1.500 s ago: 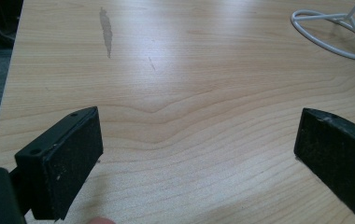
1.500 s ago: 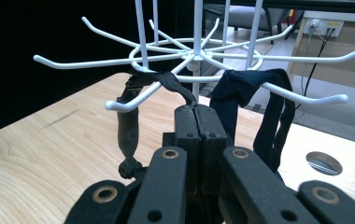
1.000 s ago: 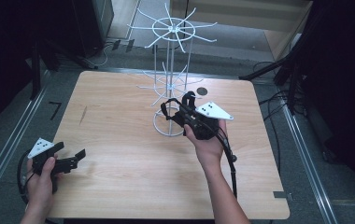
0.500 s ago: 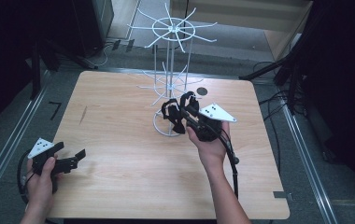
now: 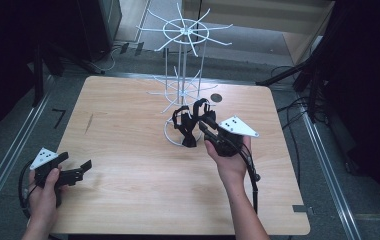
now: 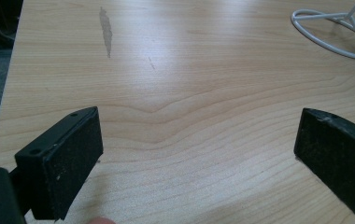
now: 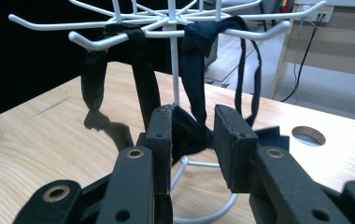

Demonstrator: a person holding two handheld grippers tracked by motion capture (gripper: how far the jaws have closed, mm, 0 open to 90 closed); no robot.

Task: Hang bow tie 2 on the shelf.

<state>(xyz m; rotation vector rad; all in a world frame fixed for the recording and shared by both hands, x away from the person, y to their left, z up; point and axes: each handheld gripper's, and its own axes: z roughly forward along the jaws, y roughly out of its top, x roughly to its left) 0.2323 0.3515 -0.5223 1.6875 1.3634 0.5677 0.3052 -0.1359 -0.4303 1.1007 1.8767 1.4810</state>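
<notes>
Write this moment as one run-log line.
right gripper: jaws just opening, bow tie between, hung on rack | left gripper: open, over table

White wire rack, dark navy bow tie, pale wood table.

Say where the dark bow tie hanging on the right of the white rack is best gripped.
Grip the dark bow tie at its bunched knot, coming level from the table's near side as the right tongs do now. The knot hangs low and free below the white rack; its thin strap offers the pads less.
</notes>
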